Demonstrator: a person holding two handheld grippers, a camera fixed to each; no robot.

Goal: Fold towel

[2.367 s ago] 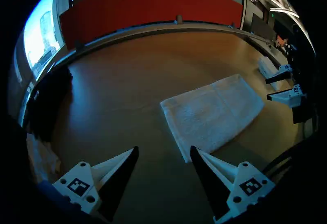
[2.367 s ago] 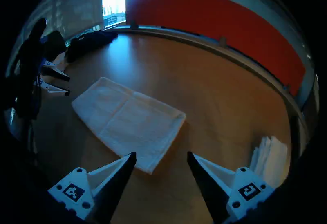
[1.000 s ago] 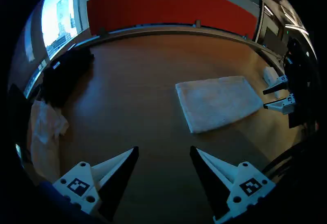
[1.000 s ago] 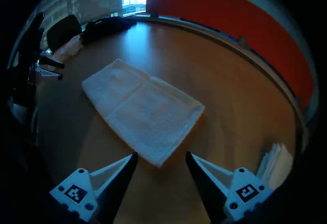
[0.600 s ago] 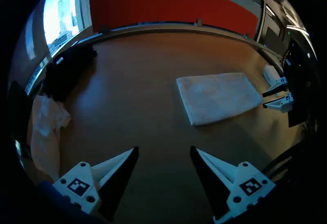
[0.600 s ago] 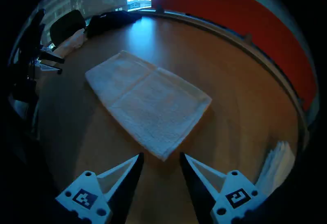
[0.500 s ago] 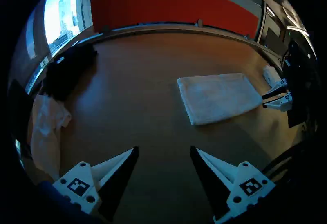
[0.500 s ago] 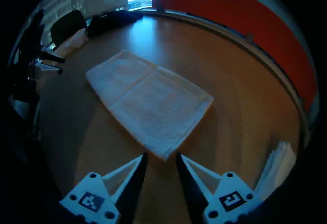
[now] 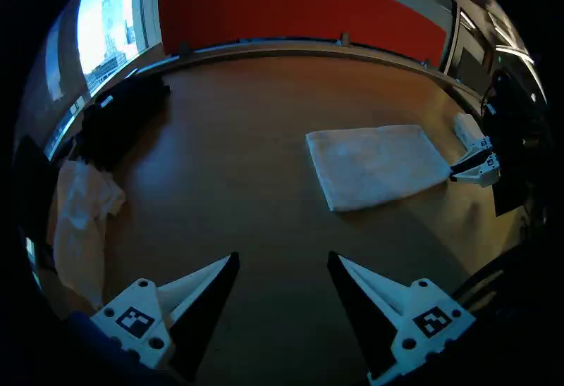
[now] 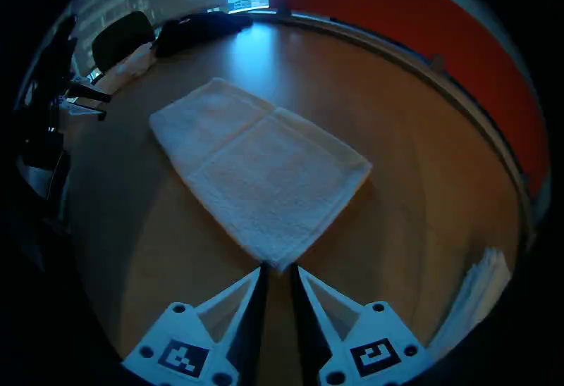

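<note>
Change: the fingers of the right gripper (image 10: 278, 270) have been drawn in from a wide spread to a narrow slit and brought up to the towel's near corner. The towel itself has not been shifted.
Towel (image 10: 257, 167): laid flat on the wooden table (image 10: 402, 132), already folded over, with a fold edge seen running across it.
Right gripper: nearly clenched, its tips set at the towel's near corner — whether the corner is pinched between them cannot be told.
Left gripper (image 9: 282, 258): released, fingers spread wide over bare table, well apart from the towel, which lies ahead and to the right in the left gripper view.
Far side of towel: a stack of folded white cloths (image 9: 465, 129) is seen near the right gripper.
Table's left end: a black bag (image 9: 116, 118) and a crumpled pale cloth (image 9: 81, 217) are seen.
Background: a red panel (image 9: 303, 5) is set along the table's far edge, beside a bright window (image 9: 106, 27).
</note>
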